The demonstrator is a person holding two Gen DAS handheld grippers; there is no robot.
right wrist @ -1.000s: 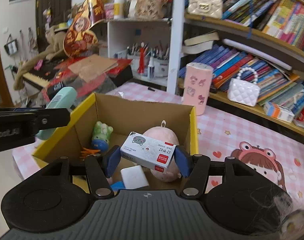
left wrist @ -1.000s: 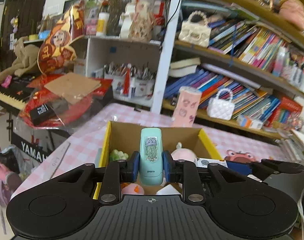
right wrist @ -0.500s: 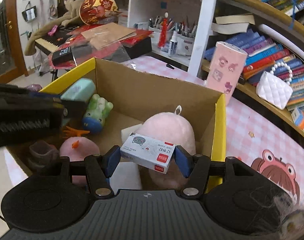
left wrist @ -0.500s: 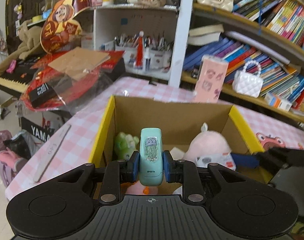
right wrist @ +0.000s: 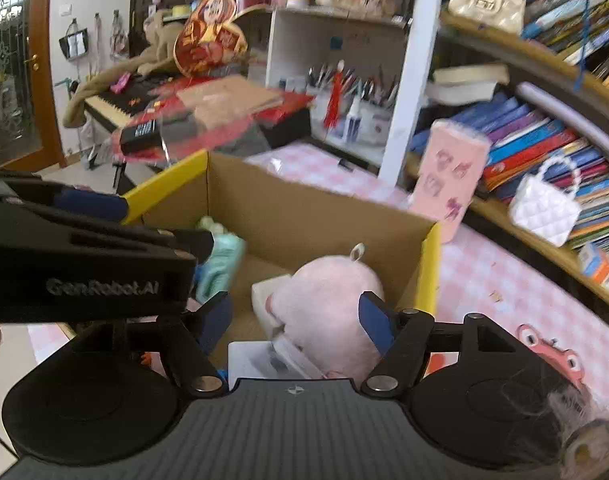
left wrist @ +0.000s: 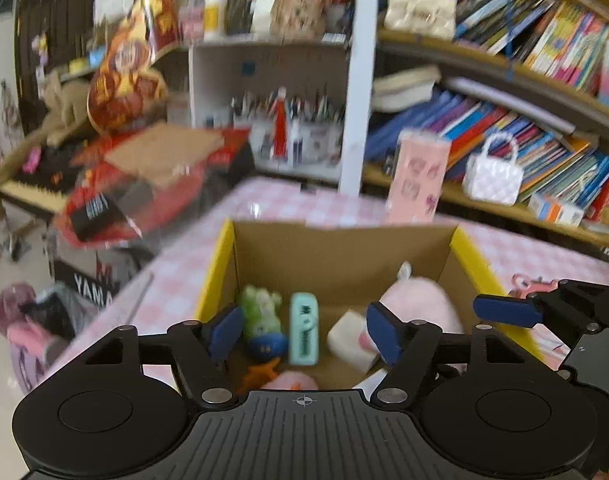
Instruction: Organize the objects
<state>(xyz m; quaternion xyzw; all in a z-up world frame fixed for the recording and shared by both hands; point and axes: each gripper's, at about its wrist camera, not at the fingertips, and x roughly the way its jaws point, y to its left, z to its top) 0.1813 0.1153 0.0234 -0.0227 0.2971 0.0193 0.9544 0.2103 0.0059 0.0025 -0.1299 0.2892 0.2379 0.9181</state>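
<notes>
Both my grippers hang over the cardboard box point(left wrist: 344, 252) on the pink checked table point(left wrist: 264, 204), pointing down into it.

The mint stapler point(left wrist: 303, 330) lies below and ahead of my left gripper point(left wrist: 304, 330), between the two pads but clear of both. Its long axis runs away from me toward the far wall of the box, and it looks to be dropping or already lying among the toys, just beside the green toy point(left wrist: 260, 312). My left jaws are opening, and nothing is pressed between them.

The small white box point(right wrist: 264, 360) sits low, just under my right gripper point(right wrist: 296, 320), at the near edge of the view against the pink plush point(right wrist: 324, 300). The blur hides which way it lies. My right jaws are opening too; the plush shows in the gap between them, but the pads grip nothing.

Each object lies under its own hand, so neither hand has to cross over. The next move, I judge, is to lift both grippers straight out of the box.
</notes>
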